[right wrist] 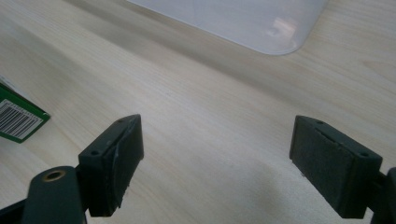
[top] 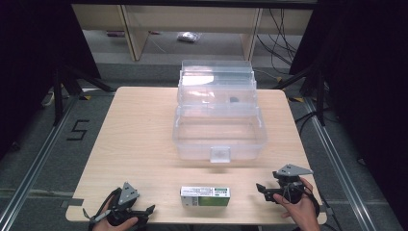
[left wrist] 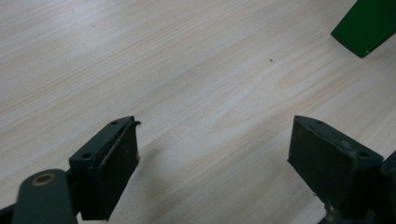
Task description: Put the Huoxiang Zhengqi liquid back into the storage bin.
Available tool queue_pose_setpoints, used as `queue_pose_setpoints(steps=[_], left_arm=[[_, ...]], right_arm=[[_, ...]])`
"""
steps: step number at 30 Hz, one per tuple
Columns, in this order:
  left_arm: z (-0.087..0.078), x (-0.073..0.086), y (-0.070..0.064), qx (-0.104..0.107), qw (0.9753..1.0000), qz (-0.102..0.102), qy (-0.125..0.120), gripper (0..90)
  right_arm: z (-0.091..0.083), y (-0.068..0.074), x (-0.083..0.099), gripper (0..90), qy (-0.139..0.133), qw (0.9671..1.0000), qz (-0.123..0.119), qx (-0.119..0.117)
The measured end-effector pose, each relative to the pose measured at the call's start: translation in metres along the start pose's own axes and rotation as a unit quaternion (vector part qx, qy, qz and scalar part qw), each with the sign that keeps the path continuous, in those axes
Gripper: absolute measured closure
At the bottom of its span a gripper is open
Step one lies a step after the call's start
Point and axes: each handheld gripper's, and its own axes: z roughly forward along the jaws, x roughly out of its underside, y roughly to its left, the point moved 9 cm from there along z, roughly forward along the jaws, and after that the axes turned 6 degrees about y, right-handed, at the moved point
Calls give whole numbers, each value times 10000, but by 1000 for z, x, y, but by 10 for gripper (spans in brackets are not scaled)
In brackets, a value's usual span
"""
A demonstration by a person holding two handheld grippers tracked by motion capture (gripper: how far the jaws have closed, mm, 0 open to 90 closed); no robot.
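Observation:
A small green and white carton lies flat near the table's front edge, between the two grippers. A clear plastic box with its lid raised stands open in the middle of the table. My left gripper rests at the front left, held by a hand, open and holding nothing. In the left gripper view, a green corner of the carton shows at the top right. My right gripper is at the front right, open and holding nothing. In the right gripper view, the carton's barcode end lies left of its jaws and the box's corner lies ahead.
The light wooden table has bare surface left and right of the box. A black tripod leg stands off the back left corner, another stand at the back right. Cables lie on the floor beyond.

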Motion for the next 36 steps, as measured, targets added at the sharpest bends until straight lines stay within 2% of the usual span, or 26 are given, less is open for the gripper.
queue_pose_setpoints(steps=[4,5,6,7,8,9,11,12,13,14,15,18,21,24,26,27,29,32,34,35,36], left_arm=[[1,0,0,4,10000,2,-13,154],[1,0,0,4,10000,2,-11,154],[0,0,0,4,10000,19,-7,154],[0,0,0,25,10000,52,6,154],[1,0,-1,32,10000,30,-12,154],[1,0,0,2,10000,19,-6,154],[1,0,0,5,10000,20,-4,154],[1,0,0,3,10000,29,0,154],[0,1,0,29,10000,60,33,154],[1,0,-1,60,10000,-2,-7,154],[2,0,0,-16,10000,-23,-14,154],[2,0,0,4,10000,-38,-19,154],[1,0,0,5,10000,-23,-4,154],[2,0,0,-14,10000,-18,-11,154],[2,0,0,-15,10000,-32,-17,154],[1,0,0,16,10000,-29,-10,154],[2,1,0,29,10000,5,20,154],[2,0,1,-10,10000,-23,-2,154],[2,0,1,-4,10000,-21,-3,154],[2,0,0,-16,10000,-68,-39,154],[3,0,1,-12,10000,-75,-55,154]], right_arm=[[-1,0,-1,189,-6,10000,-42,28],[1,5,1,189,82,9999,79,-76],[1,5,1,189,82,9999,79,-76],[1,5,1,189,70,9999,32,-80],[2,3,0,189,75,9999,-147,-16],[3,7,0,189,95,9999,-77,-116],[3,7,0,189,78,9999,-117,-91],[2,5,-2,189,72,9996,-284,-47],[1,10,-1,189,128,9998,-43,-136],[0,9,-2,189,87,9998,-113,-154],[2,11,-3,189,74,9996,-187,-176],[-1,13,-5,188,130,9996,-107,-215],[-3,14,-13,178,74,9991,-337,-251],[-7,18,-20,170,47,9986,-426,-318],[-9,22,-20,169,107,9986,-335,-398],[-12,23,-27,166,44,9973,-606,-420],[-13,27,-28,166,84,9972,-546,-504],[-17,31,-33,167,139,9964,-621,-557],[-19,32,-36,168,133,9958,-725,-540],[-20,33,-40,173,113,9949,-851,-532],[-20,33,-40,173,113,9949,-851,-532]])
